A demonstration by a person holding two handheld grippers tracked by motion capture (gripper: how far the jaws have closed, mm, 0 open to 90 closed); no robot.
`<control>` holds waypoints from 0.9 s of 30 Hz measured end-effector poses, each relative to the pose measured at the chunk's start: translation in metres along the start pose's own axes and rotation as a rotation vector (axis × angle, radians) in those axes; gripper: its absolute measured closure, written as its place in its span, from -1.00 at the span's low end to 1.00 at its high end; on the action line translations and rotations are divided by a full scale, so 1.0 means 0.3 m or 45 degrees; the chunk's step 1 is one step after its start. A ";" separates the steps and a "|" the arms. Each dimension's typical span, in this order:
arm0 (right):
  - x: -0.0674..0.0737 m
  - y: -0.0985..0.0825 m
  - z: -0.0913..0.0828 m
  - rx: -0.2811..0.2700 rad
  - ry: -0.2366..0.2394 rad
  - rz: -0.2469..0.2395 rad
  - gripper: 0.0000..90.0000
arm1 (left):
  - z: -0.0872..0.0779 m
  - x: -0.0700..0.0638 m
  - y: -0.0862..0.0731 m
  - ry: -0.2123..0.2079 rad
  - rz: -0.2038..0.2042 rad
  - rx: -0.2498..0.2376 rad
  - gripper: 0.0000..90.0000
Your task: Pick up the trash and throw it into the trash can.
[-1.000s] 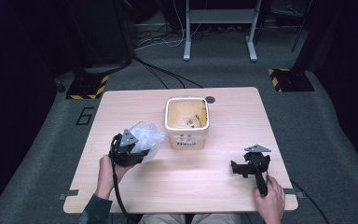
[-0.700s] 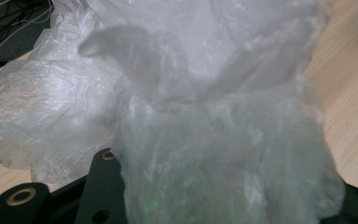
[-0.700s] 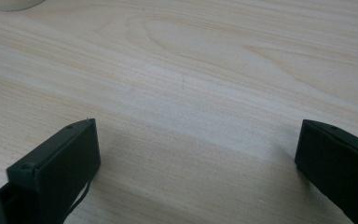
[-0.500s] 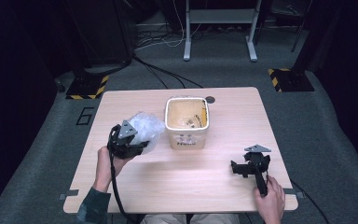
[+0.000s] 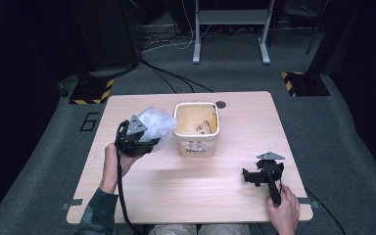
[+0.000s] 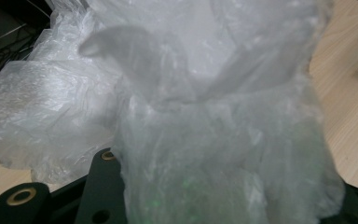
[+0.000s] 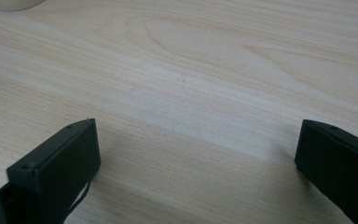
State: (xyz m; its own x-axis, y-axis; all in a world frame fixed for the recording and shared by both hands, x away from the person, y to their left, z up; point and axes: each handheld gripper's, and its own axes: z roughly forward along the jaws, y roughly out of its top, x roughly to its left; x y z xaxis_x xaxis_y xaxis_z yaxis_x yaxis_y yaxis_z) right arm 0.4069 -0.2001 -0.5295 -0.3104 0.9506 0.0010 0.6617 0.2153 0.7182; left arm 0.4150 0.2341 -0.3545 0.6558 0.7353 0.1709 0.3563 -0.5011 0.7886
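Note:
A crumpled clear plastic bag (image 5: 156,125) hangs just left of an open cream plastic bin (image 5: 198,144) at the table's middle. My left gripper (image 5: 147,141) is shut on the bag's near side and holds it off the table. In the left gripper view the bag (image 6: 205,107) drapes over the jaws and hides them. My right gripper (image 5: 254,175) rests on the table near the front right, open. Its two black jaws stand wide apart over bare wood in the right gripper view, with nothing between them (image 7: 196,154).
The bin has some small scraps on its floor and a label on its front wall. A dark round grommet (image 5: 220,104) sits in the wooden table (image 5: 186,191) behind the bin. The bin's base corner (image 7: 9,3) shows ahead of the right gripper.
My left gripper has carried the bag away from the person and up, closer to the bin's left side. The right gripper has stayed still.

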 end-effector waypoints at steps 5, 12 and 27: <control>0.000 0.000 0.000 0.000 0.000 0.001 -1.00 | 0.006 0.001 0.031 -0.013 0.013 -0.012 0.17; 0.000 0.000 0.000 0.001 0.000 0.000 -1.00 | 0.008 0.006 0.063 -0.025 0.013 -0.032 0.17; -0.001 0.000 0.001 0.000 0.006 -0.003 -1.00 | 0.046 0.022 0.134 -0.072 0.013 -0.060 0.17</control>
State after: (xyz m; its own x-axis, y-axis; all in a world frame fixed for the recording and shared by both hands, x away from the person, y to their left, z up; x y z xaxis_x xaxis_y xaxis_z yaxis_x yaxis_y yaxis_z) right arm 0.4072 -0.2003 -0.5295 -0.3153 0.9490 0.0024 0.6610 0.2178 0.7181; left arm 0.4429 0.2124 -0.3298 0.6963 0.7027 0.1462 0.3190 -0.4854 0.8140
